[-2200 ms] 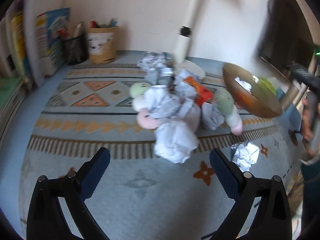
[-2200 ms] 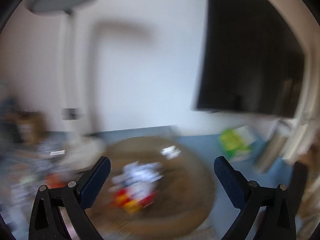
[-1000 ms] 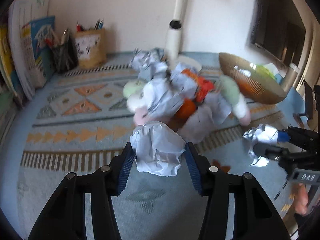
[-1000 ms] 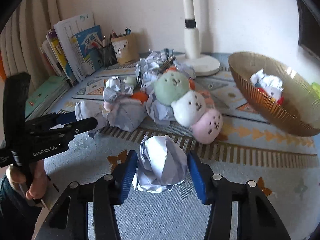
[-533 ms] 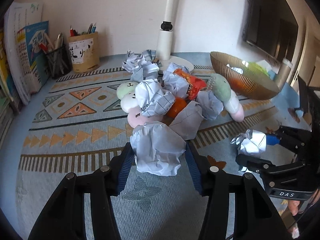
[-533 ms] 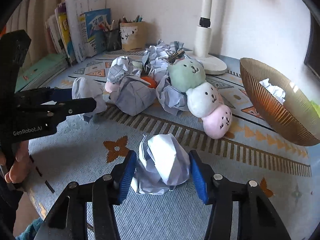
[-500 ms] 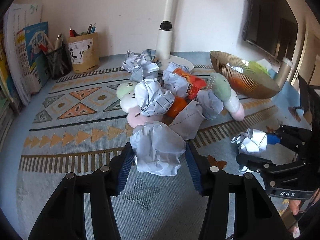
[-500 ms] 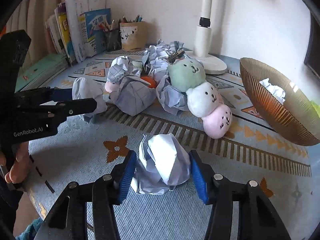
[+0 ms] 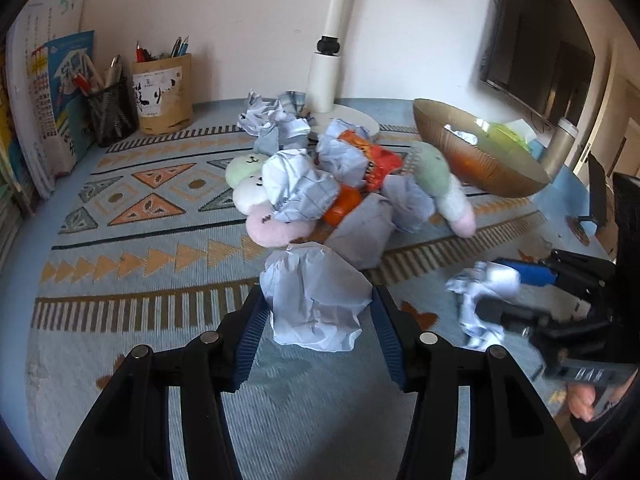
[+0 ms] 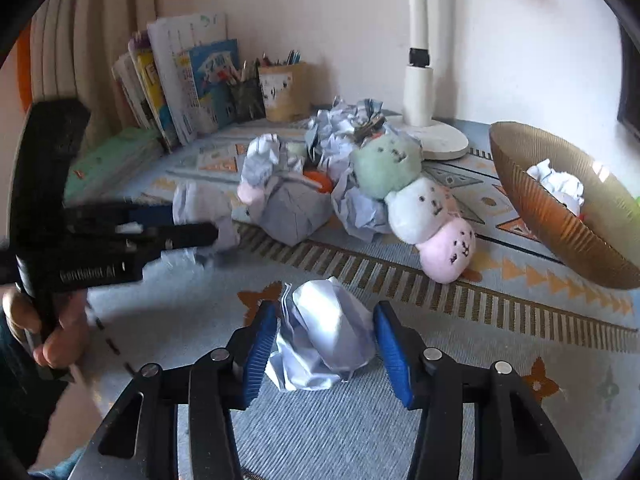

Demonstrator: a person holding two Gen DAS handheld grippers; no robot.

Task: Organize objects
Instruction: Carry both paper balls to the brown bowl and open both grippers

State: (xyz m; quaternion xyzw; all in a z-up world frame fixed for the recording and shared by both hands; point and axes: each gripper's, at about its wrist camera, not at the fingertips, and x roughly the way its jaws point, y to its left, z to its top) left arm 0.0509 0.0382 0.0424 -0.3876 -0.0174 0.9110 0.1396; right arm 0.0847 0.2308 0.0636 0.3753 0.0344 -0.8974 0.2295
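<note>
My left gripper (image 9: 316, 320) is shut on a crumpled white paper ball (image 9: 316, 296), held just above the patterned mat (image 9: 140, 248). My right gripper (image 10: 326, 340) is shut on a second crumpled paper ball (image 10: 326, 336); it also shows in the left wrist view (image 9: 484, 300) at the right. The left gripper and its paper (image 10: 200, 212) show at the left of the right wrist view. A pile of paper balls, plush toys (image 9: 440, 184) and an orange snack bag (image 9: 372, 160) lies in the mat's middle. A gold ribbed bowl (image 10: 560, 216) holding crumpled paper stands at the right.
A white lamp base and pole (image 9: 328, 76) stand behind the pile. Pen holders (image 9: 160, 92) and upright books (image 9: 52, 100) line the back left. A dark monitor (image 9: 536, 52) hangs at the right. The mat's near part lies under both grippers.
Both grippers, open a couple of seconds ago, closed on their paper balls about a second ago and still hold them. In the last half second both have shifted slightly; the pile is unchanged.
</note>
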